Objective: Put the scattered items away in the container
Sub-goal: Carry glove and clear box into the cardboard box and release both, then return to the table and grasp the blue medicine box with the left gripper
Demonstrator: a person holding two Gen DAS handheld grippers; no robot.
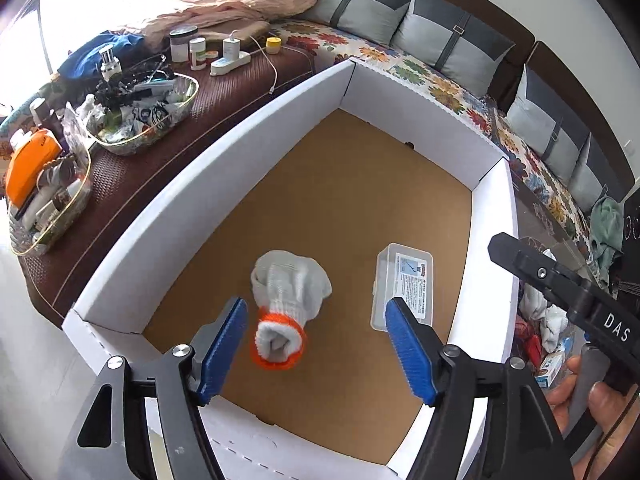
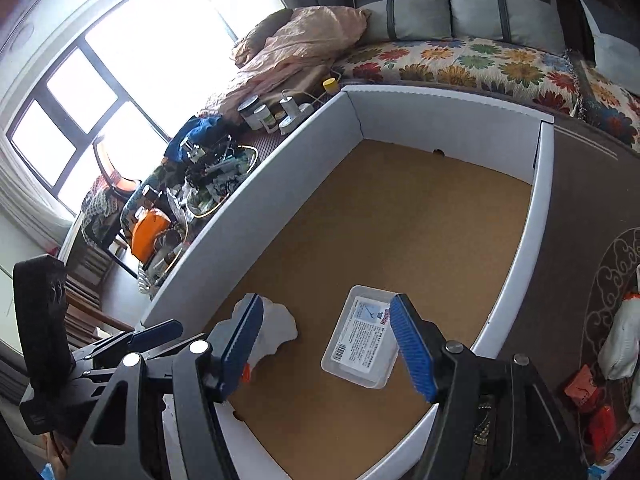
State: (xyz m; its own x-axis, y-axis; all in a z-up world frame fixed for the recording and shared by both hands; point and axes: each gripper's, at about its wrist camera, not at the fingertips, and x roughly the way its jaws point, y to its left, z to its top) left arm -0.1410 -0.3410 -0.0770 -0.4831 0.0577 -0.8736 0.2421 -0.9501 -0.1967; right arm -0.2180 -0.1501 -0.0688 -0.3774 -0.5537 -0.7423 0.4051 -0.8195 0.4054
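A white cardboard box (image 1: 224, 148) (image 2: 256, 208) with a brown floor is the container. Inside it lie a white knit glove with an orange cuff (image 1: 286, 300) (image 2: 276, 328) and a clear plastic case with a printed label (image 1: 404, 284) (image 2: 362, 340). My left gripper (image 1: 316, 336) hangs open above the glove, nothing between its blue pads. My right gripper (image 2: 326, 340) is open over the case, empty too. Loose items remain outside the box at the right: another white glove (image 2: 620, 336), red packets (image 2: 588, 392) and a small carton (image 1: 554, 364).
The box stands on a dark brown table (image 1: 224, 92). Glass trays of clutter (image 1: 144, 108), jars (image 1: 182, 42) and a power strip (image 1: 230, 62) sit to the left. A sofa with floral cover (image 2: 460, 60) and grey cushions runs behind. A hand (image 1: 576, 392) holds the right tool.
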